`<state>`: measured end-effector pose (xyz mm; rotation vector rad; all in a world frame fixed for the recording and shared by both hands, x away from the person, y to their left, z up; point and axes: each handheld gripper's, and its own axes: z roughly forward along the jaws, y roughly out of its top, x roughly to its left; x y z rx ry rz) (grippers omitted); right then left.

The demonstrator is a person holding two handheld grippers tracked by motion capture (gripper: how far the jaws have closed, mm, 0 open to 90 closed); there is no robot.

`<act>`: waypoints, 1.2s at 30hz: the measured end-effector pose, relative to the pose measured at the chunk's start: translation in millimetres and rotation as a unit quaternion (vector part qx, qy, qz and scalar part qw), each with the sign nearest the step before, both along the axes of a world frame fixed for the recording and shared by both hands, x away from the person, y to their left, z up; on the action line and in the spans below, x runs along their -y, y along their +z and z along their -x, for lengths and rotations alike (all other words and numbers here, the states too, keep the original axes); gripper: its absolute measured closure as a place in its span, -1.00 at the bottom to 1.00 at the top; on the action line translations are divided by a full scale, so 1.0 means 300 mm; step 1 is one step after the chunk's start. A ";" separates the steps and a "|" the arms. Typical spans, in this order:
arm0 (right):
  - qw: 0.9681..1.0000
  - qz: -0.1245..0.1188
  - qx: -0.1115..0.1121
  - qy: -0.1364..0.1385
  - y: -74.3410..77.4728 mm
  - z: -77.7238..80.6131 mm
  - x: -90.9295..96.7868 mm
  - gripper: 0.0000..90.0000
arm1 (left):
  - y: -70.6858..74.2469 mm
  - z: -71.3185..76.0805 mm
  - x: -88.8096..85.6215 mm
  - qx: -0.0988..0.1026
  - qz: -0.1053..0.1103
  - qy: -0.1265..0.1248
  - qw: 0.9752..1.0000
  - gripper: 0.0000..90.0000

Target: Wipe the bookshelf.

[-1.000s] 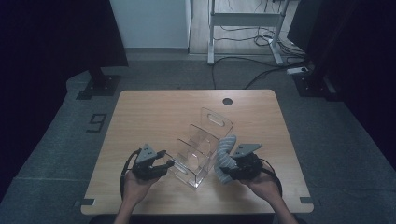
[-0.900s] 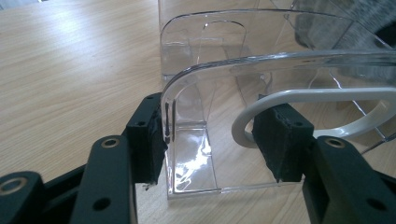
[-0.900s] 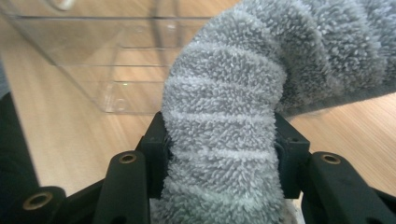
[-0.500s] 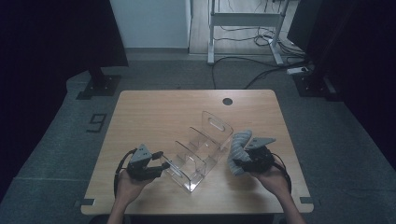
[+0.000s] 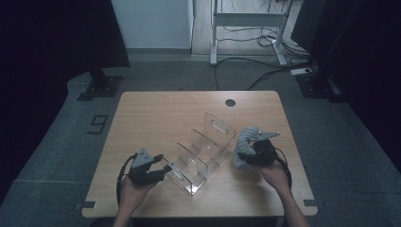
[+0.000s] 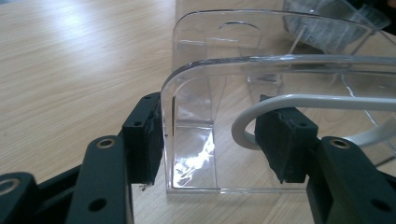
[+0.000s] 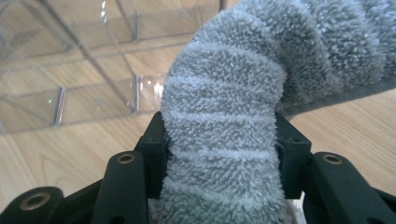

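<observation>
**One cloth, one clear rack, two grippers**

On the counter (image 5: 156,113), one clear acrylic rack (image 5: 203,151) sits at centre frame. The right gripper (image 7: 219,154) has its fingers clamped on one grey fluffy cloth (image 5: 243,146), right of the rack. The left gripper (image 6: 212,140) has its fingers parted astride the rack's end wall, just widened, not pressing it.

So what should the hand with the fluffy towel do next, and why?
Probably carry the folded grey towel back over the clear acrylic divider rack and lower it into a slot. The right gripper is clamped on it just right of the rack, while the left gripper straddles the rack's end wall, seemingly to steady it.
</observation>
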<state>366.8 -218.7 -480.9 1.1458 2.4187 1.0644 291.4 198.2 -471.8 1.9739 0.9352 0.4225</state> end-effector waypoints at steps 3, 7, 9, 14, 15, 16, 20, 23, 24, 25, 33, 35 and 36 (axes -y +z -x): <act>1.000 -0.002 -0.002 -0.003 0.001 -0.018 -0.003 0.11 | 0.003 0.004 0.009 -0.001 -0.007 0.007 1.000 -0.04; 1.000 -0.007 -0.007 -0.002 -0.006 -0.048 -0.006 0.10 | 0.005 0.006 0.011 -0.001 -0.010 0.003 1.000 -0.02; 1.000 -0.012 -0.011 0.000 -0.012 -0.062 -0.010 0.10 | 0.006 0.003 0.009 -0.002 -0.010 0.000 1.000 -0.01; 1.000 -0.011 -0.017 0.017 -0.021 -0.088 -0.025 0.11 | 0.003 -0.003 0.003 -0.004 -0.005 -0.008 1.000 -0.01; 1.000 -0.011 -0.019 0.020 -0.020 -0.092 -0.029 0.11 | 0.003 -0.004 0.002 -0.004 -0.004 -0.009 1.000 0.00; 0.999 -0.008 -0.020 0.025 -0.020 -0.097 -0.034 0.11 | 0.002 -0.005 0.001 -0.005 -0.004 -0.010 1.000 0.00; 0.999 -0.004 -0.025 0.032 -0.028 -0.112 -0.047 0.11 | 0.002 -0.007 -0.002 -0.006 -0.003 -0.013 1.000 0.00; 0.999 0.000 -0.031 0.030 -0.040 -0.117 -0.060 0.12 | 0.002 -0.007 -0.002 -0.006 -0.003 -0.013 1.000 0.00; 0.999 0.005 -0.032 0.032 -0.043 -0.120 -0.064 0.12 | 0.002 -0.007 -0.002 -0.006 -0.003 -0.013 1.000 0.00; 0.999 0.009 -0.033 0.032 -0.045 -0.121 -0.068 0.12 | 0.002 -0.007 -0.003 -0.006 -0.003 -0.013 1.000 0.00; 0.998 0.041 -0.045 0.030 -0.082 -0.133 -0.100 0.12 | 0.001 -0.007 -0.003 -0.005 -0.002 -0.012 1.000 0.00; 0.997 0.054 -0.045 0.032 -0.094 -0.135 -0.109 0.12 | 0.001 -0.007 -0.003 -0.005 -0.002 -0.013 1.000 0.00; 0.997 0.059 -0.046 0.031 -0.099 -0.134 -0.112 0.12 | 0.001 -0.006 -0.003 -0.005 -0.002 -0.013 1.000 0.00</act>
